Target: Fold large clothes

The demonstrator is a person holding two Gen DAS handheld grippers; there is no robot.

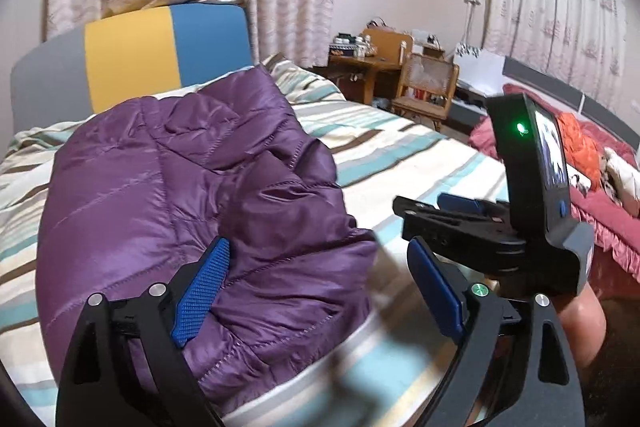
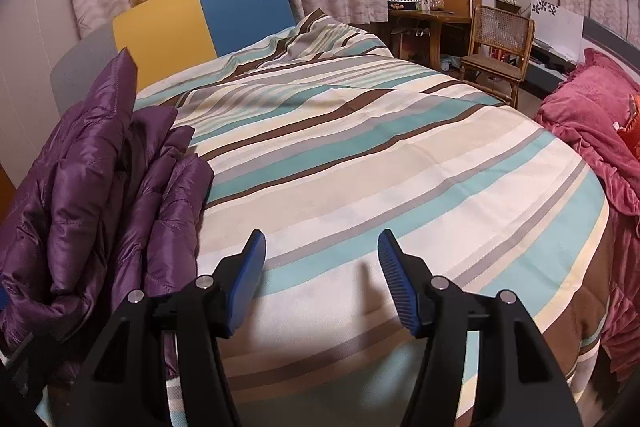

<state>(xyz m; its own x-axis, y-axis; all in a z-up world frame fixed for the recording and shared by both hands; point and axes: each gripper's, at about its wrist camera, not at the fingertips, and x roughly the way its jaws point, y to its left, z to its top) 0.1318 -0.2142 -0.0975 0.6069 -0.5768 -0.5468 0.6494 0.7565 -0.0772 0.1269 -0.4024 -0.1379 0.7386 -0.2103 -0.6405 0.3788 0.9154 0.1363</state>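
Note:
A purple quilted puffer jacket point(image 1: 172, 179) lies bunched on the striped bedcover point(image 1: 400, 147). My left gripper point(image 1: 318, 245) stands open wide over the jacket's near edge. Its left pad point(image 1: 202, 291) lies against the fabric and its right pad point(image 1: 434, 293) is off to the side of it, so nothing is pinched. In the right wrist view the jacket point(image 2: 100, 179) is heaped at the left. My right gripper point(image 2: 322, 247) hangs open above the bare striped bedcover point(image 2: 360, 155), with nothing between its fingers. It also shows in the left wrist view as the right gripper point(image 1: 408, 217), just right of the jacket.
A yellow and blue headboard point(image 2: 200, 23) backs the bed, with curtains behind it. Pink bedding point(image 2: 592, 131) is piled on a second bed to the right. A wooden chair point(image 2: 500, 43) and a cluttered desk point(image 2: 432, 11) stand at the far right. A person's hand point(image 1: 580, 323) holds the right gripper.

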